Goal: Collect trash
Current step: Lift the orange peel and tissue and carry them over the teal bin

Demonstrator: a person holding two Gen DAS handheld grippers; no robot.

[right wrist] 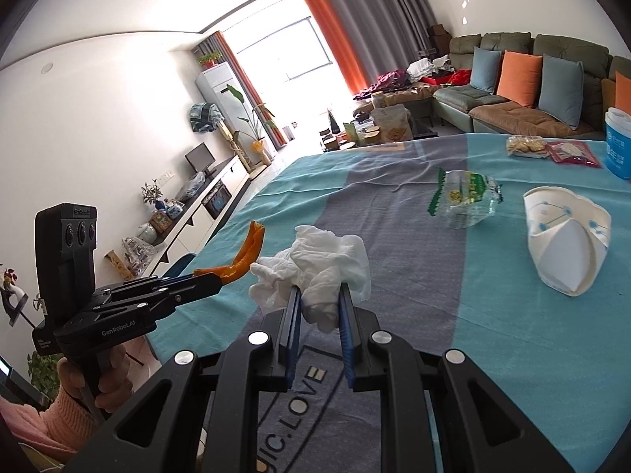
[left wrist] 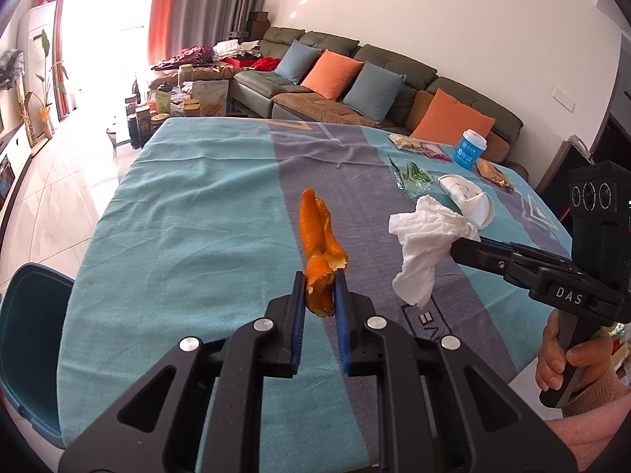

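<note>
Item 1: left gripper [left wrist: 320, 282]. Jaws clenched on an orange peel [left wrist: 321, 244], pinched at its lower end between the blue pads; the rest of the peel stands up past the fingertips, clear of the surface [left wrist: 177, 205].

Item 2: right gripper [right wrist: 317, 295]. Jaws clenched on a crumpled white tissue [right wrist: 315, 268], which bulges above and to both sides of the pads and hangs clear of the blue and grey cloth.

Item 3: trash lying on the surface, beyond both grippers: a crushed white paper cup [right wrist: 566, 244] on its side, a clear plastic wrapper with green print [right wrist: 465, 197], a bag of biscuits [right wrist: 526, 146] and a red packet [right wrist: 574, 153] near the far edge, and an upright blue tub [right wrist: 619, 146].

Shown by the left wrist view only: a brown snack packet [left wrist: 493, 173] to the right of the blue tub; a teal chair [left wrist: 27, 347] at the surface's left edge; the right hand [left wrist: 568, 358] gripping its handle, the tissue dangling from that tool's tip.

Shown by the right wrist view only: a low white sideboard [right wrist: 205, 213] along the left wall with a small monitor and potted plants; the left hand [right wrist: 102, 378] in a pink sleeve, the peel curving up from that tool's tip.

Both views: a green sofa [left wrist: 355, 75] with blue and orange cushions behind the surface.
</note>
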